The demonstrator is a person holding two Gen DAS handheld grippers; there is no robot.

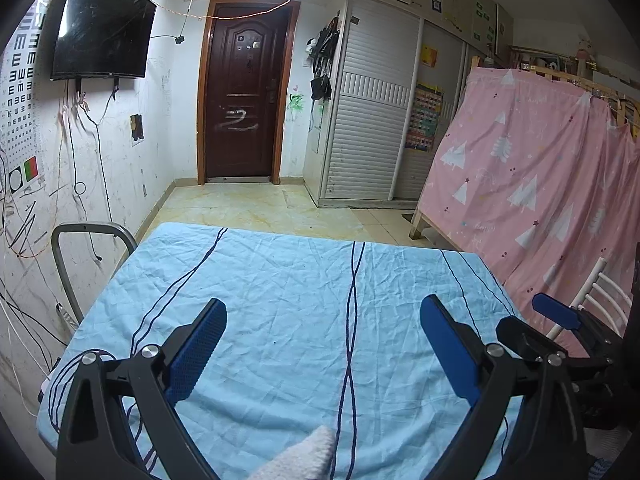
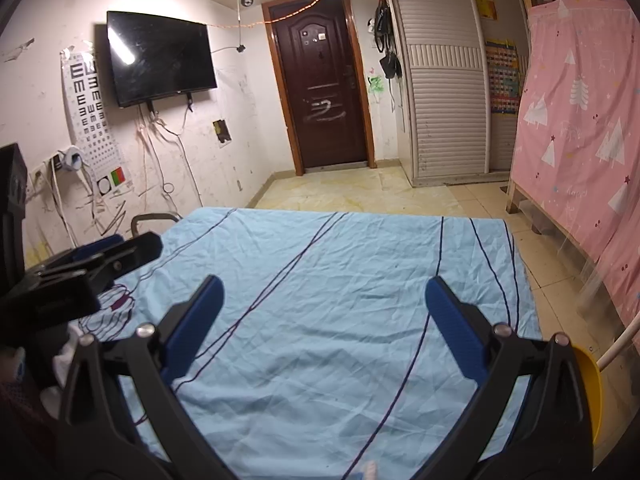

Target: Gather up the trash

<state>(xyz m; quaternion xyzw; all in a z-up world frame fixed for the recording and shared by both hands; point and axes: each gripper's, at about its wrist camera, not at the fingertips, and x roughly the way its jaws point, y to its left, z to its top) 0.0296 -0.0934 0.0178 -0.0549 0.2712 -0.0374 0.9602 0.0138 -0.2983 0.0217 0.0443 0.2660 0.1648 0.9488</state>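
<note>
My left gripper (image 1: 323,312) is open and empty, held above a table covered with a light blue cloth (image 1: 280,280). My right gripper (image 2: 323,292) is open and empty above the same cloth (image 2: 340,260). Each gripper shows in the other's view: the right one at the right edge of the left wrist view (image 1: 560,316), the left one at the left edge of the right wrist view (image 2: 104,256). A white crumpled thing (image 1: 308,456) lies at the near edge of the cloth below my left gripper. A yellow bin (image 2: 588,384) stands beside the table at the right.
A grey chair back (image 1: 92,236) stands at the table's left. A white chair (image 1: 600,292) and a pink curtain (image 1: 540,168) over a wooden bed frame are at the right. A TV (image 2: 160,56), cables and a brown door (image 2: 320,80) line the far walls.
</note>
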